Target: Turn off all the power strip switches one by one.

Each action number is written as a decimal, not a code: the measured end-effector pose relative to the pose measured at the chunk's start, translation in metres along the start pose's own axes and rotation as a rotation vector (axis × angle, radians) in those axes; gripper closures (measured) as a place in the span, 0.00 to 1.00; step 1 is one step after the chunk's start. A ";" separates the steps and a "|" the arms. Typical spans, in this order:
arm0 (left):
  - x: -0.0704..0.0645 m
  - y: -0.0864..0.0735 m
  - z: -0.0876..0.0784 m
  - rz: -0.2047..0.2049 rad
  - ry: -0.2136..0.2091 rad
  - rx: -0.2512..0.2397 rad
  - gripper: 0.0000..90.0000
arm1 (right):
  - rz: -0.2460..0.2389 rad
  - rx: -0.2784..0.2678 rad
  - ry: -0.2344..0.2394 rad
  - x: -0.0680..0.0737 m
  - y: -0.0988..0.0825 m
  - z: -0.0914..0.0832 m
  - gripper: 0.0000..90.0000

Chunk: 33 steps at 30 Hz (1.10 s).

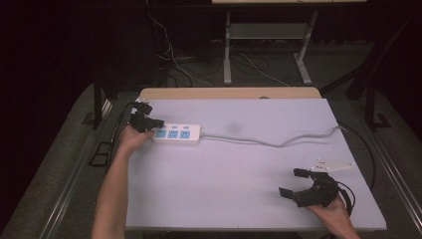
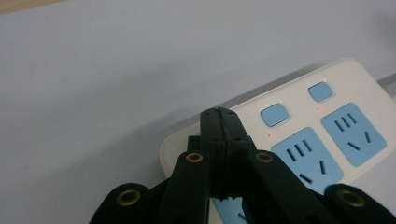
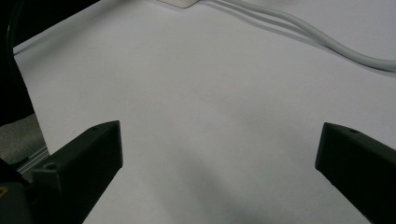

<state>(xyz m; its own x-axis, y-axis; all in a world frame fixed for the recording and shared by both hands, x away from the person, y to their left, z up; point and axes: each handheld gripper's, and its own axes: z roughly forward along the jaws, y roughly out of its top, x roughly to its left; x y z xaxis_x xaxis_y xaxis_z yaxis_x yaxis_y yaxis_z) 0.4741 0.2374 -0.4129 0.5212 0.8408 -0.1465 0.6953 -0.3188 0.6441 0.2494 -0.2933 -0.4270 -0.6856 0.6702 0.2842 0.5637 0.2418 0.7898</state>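
A white power strip (image 1: 176, 133) with three blue sockets lies at the left of the pale table (image 1: 224, 184). Its grey cable (image 1: 278, 143) snakes off to the right. My left gripper (image 1: 157, 123) is shut with nothing between its jaws, its tips over the strip's left end. In the left gripper view the closed tips (image 2: 218, 112) sit just left of two blue switches, each with a small red light, on the strip (image 2: 327, 135). Whether the tips touch the strip I cannot tell. My right gripper (image 1: 291, 182) rests open near the front right, jaws (image 3: 219, 135) wide over bare tabletop.
A wooden strip (image 1: 229, 93) runs along the table's far edge. Beyond it stand metal desk legs (image 1: 227, 50) with loose wires on the floor. A black cable (image 1: 370, 159) trails off the table's right side. The strip's cable (image 3: 327, 46) crosses ahead of the right gripper.
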 end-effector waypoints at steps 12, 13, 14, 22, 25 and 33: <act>-0.004 0.002 0.002 0.005 0.014 0.006 0.99 | -0.009 0.005 0.004 0.001 0.000 0.000 0.01; -0.004 0.002 0.002 0.005 0.014 0.006 0.99 | -0.011 0.005 0.004 0.001 0.000 0.000 0.01; -0.003 0.001 0.002 0.000 0.006 0.004 0.99 | -0.010 0.006 0.004 0.001 0.000 0.000 0.01; -0.007 0.000 0.003 0.032 0.032 -0.009 0.99 | -0.014 0.004 0.002 0.001 0.000 0.000 0.01; -0.005 -0.005 0.003 0.000 0.011 -0.033 0.99 | -0.011 0.000 0.003 0.000 0.000 -0.001 0.01; -0.005 -0.007 0.003 -0.002 0.017 -0.050 0.99 | -0.010 -0.007 -0.002 -0.001 0.000 -0.003 0.01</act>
<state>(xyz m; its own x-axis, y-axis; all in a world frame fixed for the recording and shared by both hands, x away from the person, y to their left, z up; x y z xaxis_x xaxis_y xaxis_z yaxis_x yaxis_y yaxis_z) 0.4684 0.2336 -0.4190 0.5113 0.8487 -0.1352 0.6703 -0.2954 0.6808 0.2485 -0.2961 -0.4255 -0.6902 0.6691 0.2754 0.5538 0.2435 0.7963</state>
